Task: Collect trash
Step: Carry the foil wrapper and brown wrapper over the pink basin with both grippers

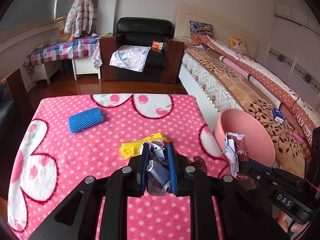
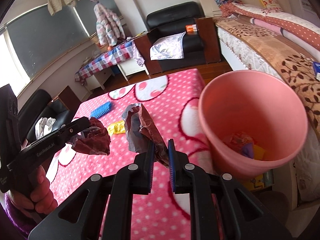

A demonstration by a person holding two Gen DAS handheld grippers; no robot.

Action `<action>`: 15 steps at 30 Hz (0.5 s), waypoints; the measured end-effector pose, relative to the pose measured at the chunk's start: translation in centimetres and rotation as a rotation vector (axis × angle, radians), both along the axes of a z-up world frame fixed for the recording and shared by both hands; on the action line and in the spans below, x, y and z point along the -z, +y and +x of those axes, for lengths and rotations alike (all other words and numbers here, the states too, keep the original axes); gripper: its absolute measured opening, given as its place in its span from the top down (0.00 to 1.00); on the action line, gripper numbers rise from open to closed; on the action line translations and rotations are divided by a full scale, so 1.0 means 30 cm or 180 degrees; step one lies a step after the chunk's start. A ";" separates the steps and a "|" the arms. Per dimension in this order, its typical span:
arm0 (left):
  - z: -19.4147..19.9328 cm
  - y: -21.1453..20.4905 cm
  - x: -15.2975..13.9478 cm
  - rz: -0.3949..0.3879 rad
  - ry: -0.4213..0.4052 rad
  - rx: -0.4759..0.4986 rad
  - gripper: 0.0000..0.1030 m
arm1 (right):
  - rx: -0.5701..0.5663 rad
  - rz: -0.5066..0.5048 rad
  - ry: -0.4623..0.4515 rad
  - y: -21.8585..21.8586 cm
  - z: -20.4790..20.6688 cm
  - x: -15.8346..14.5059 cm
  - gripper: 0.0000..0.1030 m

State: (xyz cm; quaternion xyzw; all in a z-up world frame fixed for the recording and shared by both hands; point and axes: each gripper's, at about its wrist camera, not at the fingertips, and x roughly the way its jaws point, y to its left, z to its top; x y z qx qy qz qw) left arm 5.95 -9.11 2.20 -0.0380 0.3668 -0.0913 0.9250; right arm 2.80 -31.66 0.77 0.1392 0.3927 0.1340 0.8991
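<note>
**Both grippers hold crumpled wrappers by the pink bin**

We see the left gripper (image 1: 158, 150) clamped on a crumpled wrapper (image 1: 158, 160), dark red and white, held between its blue pads (image 1: 171, 160) above the worktop (image 1: 100, 144). From the right wrist view, the same left gripper (image 2: 88, 123) comes in at 9 o'clock with its wad (image 2: 94, 138) bulging out.

The right gripper (image 2: 161, 150) is narrowly closed on a second wrapper (image 2: 140, 132), pinched at its lower edge, the rest sticking up toward 11 o'clock. In the left view that wrapper (image 1: 234, 150) hangs in front of the bin (image 1: 260, 132), at 3 o'clock.

The bin (image 2: 220, 140) is pink, tilted toward us, at the worktop's right edge; some coloured trash (image 2: 246, 144) lies at its bottom.

Still on the worktop: a yellow wrapper (image 1: 130, 148) just beyond the left gripper, and a blue foam net (image 1: 86, 120) at 10 o'clock, well apart. A bed (image 1: 240, 80) runs behind the bin.
</note>
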 end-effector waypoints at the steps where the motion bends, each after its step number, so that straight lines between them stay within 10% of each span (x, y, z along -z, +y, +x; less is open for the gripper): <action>1: 0.002 -0.017 -0.003 0.0009 -0.0006 0.0029 0.83 | 0.0027 0.0004 -0.0004 -0.012 -0.002 0.000 0.87; 15: 0.046 -0.239 -0.028 0.0083 -0.0104 0.0432 0.83 | 0.0521 0.0018 -0.0055 -0.215 -0.001 0.000 0.87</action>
